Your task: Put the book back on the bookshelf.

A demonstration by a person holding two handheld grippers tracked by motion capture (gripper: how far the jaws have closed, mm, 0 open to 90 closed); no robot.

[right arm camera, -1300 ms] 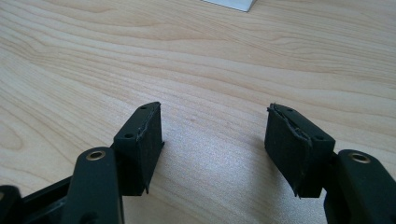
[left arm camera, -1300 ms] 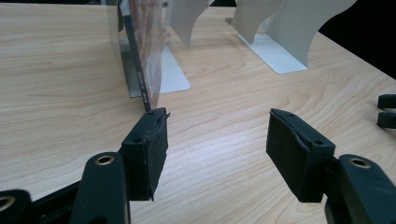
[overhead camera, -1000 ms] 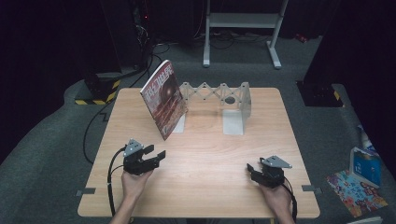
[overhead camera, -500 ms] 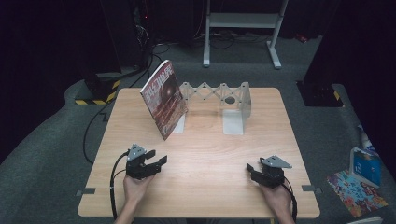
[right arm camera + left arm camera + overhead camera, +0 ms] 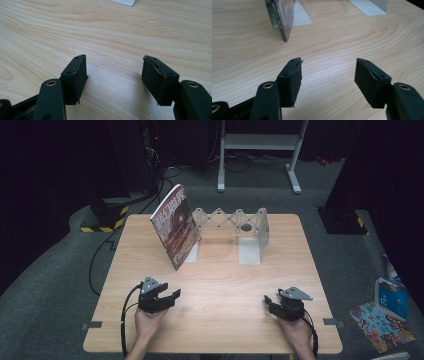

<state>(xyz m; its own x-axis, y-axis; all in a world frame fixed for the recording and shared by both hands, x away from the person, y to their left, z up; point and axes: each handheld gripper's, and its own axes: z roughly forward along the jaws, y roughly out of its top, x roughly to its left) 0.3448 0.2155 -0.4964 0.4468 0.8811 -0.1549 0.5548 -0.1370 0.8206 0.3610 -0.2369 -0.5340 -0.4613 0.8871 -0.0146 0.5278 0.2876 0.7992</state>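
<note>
The red book's [image 5: 175,226] cover title is too blurred for me to read. My left tongs [image 5: 170,297] have slid nearer me; both left and right tongs [image 5: 270,303] gape empty.

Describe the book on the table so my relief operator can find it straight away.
Start at the wooden table and look to its far left part, where an expanding metal book rack stands. The book leans tilted against the rack's left end plate. Its dark red cover makes it the only coloured thing on the tabletop.
</note>
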